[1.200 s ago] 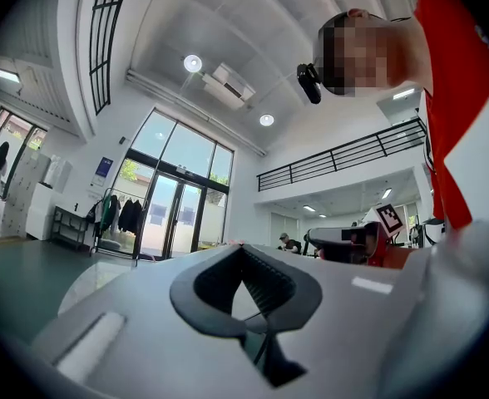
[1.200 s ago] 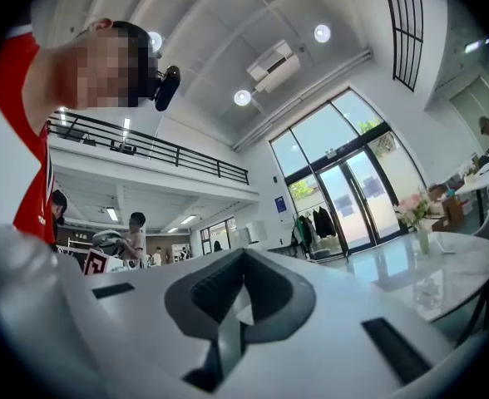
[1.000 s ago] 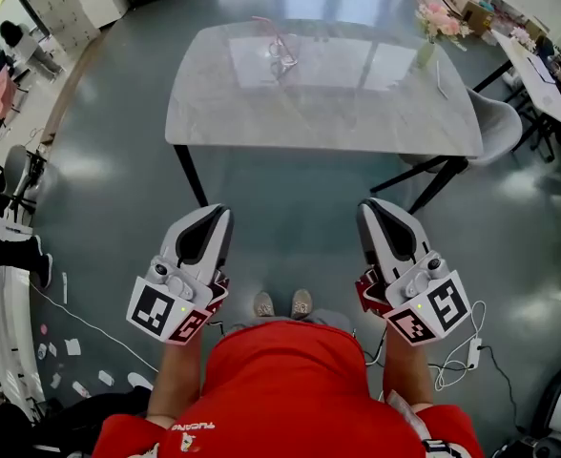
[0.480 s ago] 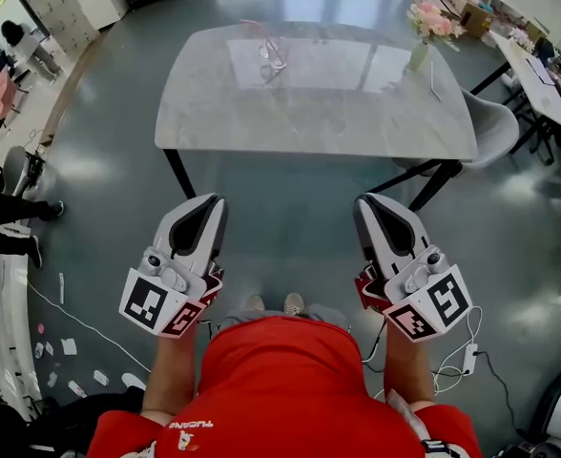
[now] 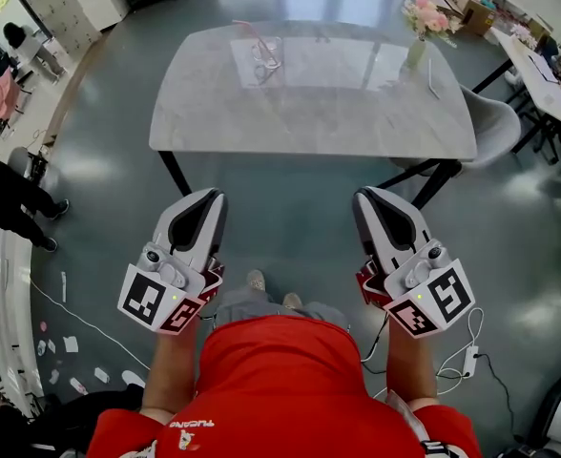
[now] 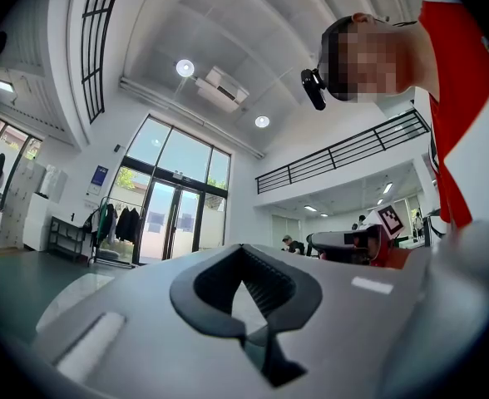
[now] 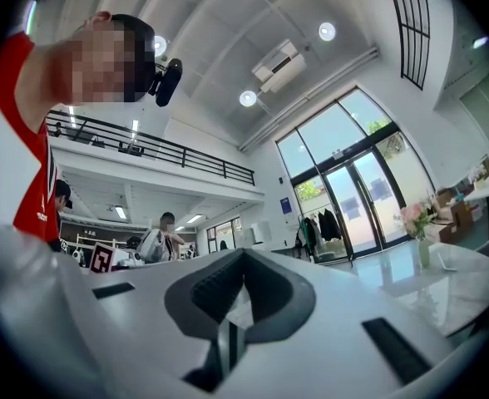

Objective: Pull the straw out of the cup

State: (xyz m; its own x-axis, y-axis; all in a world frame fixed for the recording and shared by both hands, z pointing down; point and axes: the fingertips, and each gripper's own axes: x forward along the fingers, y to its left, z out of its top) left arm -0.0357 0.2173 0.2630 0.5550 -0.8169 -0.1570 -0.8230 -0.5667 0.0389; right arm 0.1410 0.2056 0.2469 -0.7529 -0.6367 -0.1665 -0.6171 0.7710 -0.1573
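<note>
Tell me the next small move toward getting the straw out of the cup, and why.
Probably step forward to the table: the cup with its straw stands toward its far side, well beyond the left hand-held gripper and the right hand-held gripper, both short of the near edge, shut and empty.

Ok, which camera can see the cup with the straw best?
The head view. The cup stands on the far side of the table, with the pink straw leaning out of it. Neither gripper view shows it; both look up over the room.
</note>
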